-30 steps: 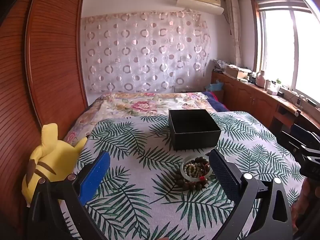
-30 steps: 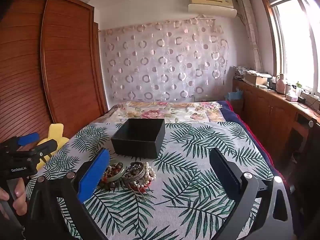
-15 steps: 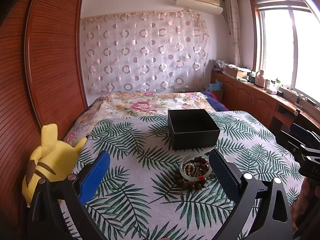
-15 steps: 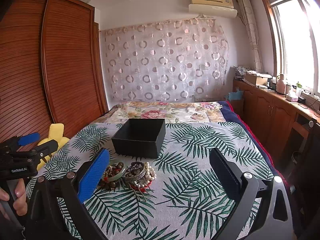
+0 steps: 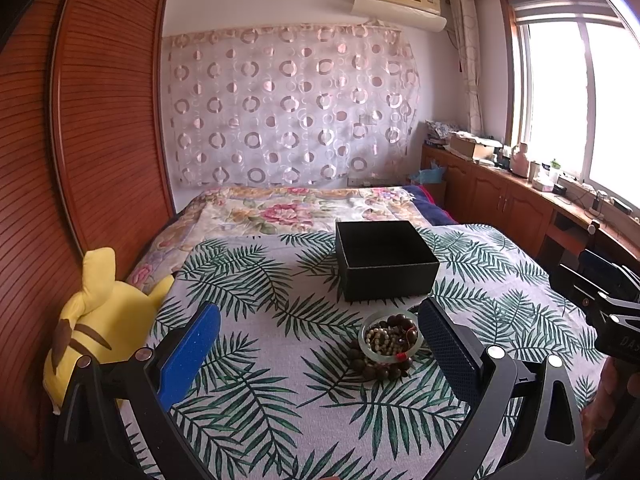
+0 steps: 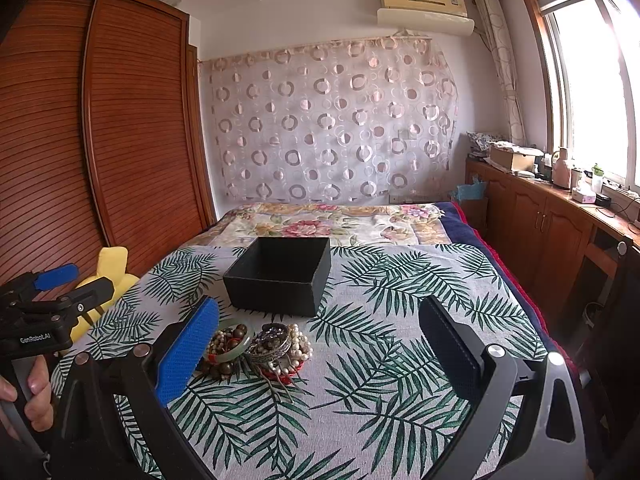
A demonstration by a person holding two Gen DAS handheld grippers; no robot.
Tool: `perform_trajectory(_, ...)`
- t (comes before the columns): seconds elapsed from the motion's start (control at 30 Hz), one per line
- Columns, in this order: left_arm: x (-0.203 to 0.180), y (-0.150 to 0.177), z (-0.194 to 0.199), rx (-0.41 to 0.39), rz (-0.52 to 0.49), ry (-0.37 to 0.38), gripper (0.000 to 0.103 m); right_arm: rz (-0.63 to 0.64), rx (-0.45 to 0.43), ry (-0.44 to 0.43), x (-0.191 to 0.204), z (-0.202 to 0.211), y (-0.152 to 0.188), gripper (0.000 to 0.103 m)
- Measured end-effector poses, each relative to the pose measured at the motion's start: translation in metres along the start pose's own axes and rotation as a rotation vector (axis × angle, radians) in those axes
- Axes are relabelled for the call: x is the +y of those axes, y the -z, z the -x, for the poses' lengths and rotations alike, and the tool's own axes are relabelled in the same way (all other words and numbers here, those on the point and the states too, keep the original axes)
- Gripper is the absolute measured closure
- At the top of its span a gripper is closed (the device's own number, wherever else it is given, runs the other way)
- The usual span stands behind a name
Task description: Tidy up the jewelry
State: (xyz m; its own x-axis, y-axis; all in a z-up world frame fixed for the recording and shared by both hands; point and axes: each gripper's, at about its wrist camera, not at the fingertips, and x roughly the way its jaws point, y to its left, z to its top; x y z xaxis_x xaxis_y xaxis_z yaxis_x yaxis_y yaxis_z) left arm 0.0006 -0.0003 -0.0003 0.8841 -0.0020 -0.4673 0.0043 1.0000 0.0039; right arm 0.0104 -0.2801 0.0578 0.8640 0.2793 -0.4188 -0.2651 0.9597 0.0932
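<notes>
Both jaws wide, empty. We take one bangle (image 6: 230, 354) off the pile singly; box (image 6: 280, 280) at twelve o'clock.

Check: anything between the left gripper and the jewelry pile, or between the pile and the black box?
Nothing visible. Left gripper, jaws open, faces the jewelry pile across bare bedspread; black box sits open just behind it.

Daylight is streaming through the window (image 5: 576, 96) right of the gripper; ahead, a circle-patterned curtain (image 5: 288, 108) is hanging, and a slatted wooden wardrobe (image 6: 132, 128) is standing left.
</notes>
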Motion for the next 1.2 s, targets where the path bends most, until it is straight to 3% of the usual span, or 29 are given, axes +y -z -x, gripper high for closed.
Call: perform_trajectory(1.2,-0.012,-0.018,0.003,-0.008,0.003,0.004,0.007,0.001,-0.003,-0.001,0.000,0.000,-0.001,0.002)
